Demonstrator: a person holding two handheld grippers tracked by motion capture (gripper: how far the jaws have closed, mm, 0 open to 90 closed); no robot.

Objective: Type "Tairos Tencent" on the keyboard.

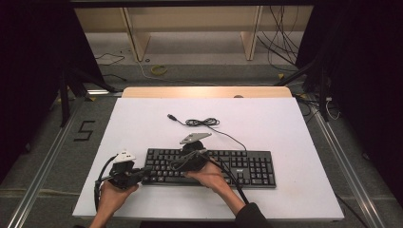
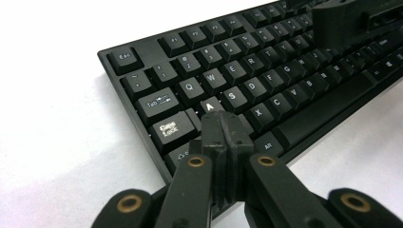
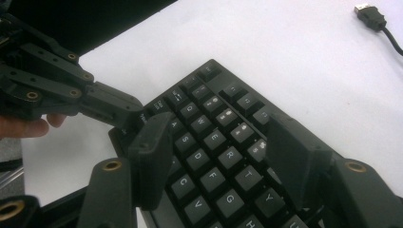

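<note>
The left gripper [image 2: 223,124] sits at the left end of the black keyboard [image 1: 247,167]. Its jaws are pressed together with nothing between them, and the tip rests by the A key [image 2: 210,105]. The keyboard lies long, left to right, on the white table [image 1: 142,123]. The right gripper [image 3: 218,147] hovers over the letter keys, jaws wide apart.

Bare table [image 1: 142,123] around keyboard [image 1: 247,166] (cable [image 1: 202,122] crosses behind).
</note>
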